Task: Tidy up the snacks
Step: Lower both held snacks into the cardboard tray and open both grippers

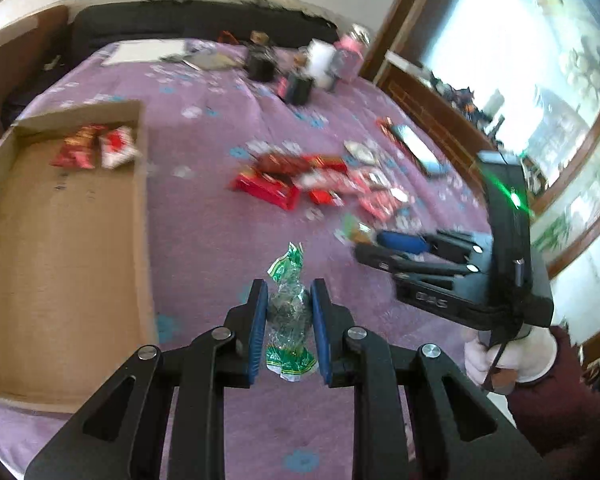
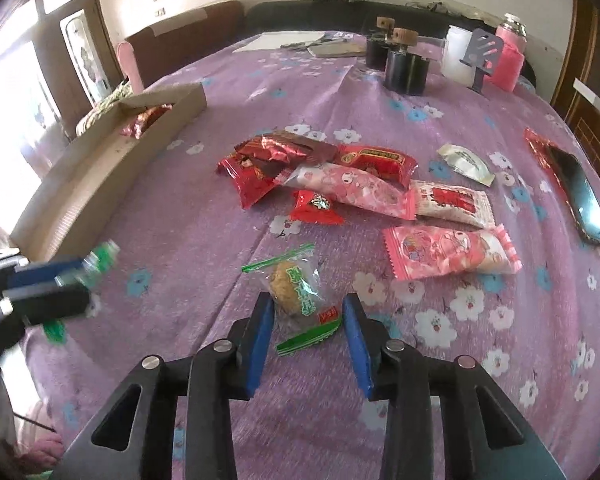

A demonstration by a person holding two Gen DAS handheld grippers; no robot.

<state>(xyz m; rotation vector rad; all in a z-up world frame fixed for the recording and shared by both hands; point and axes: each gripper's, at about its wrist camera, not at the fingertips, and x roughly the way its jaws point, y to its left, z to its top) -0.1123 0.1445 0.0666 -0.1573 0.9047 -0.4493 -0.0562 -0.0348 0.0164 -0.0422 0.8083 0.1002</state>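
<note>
My left gripper (image 1: 289,308) is shut on a green-and-clear wrapped snack (image 1: 290,312) and holds it above the purple cloth; it also shows blurred at the left of the right wrist view (image 2: 60,280). My right gripper (image 2: 309,320) is open, its blue pads on either side of a second green-wrapped snack (image 2: 296,288) that lies on the cloth. It shows in the left wrist view (image 1: 380,248) too. A pile of red and pink snack packets (image 2: 340,184) lies beyond. A cardboard tray (image 1: 60,260) at the left holds two red packets (image 1: 96,146).
The purple flowered tablecloth (image 2: 440,128) covers the table. A phone (image 2: 580,200) lies at the right edge. Black jars (image 2: 404,68), a white cup (image 2: 458,56) and a pink bottle (image 2: 508,56) stand at the back.
</note>
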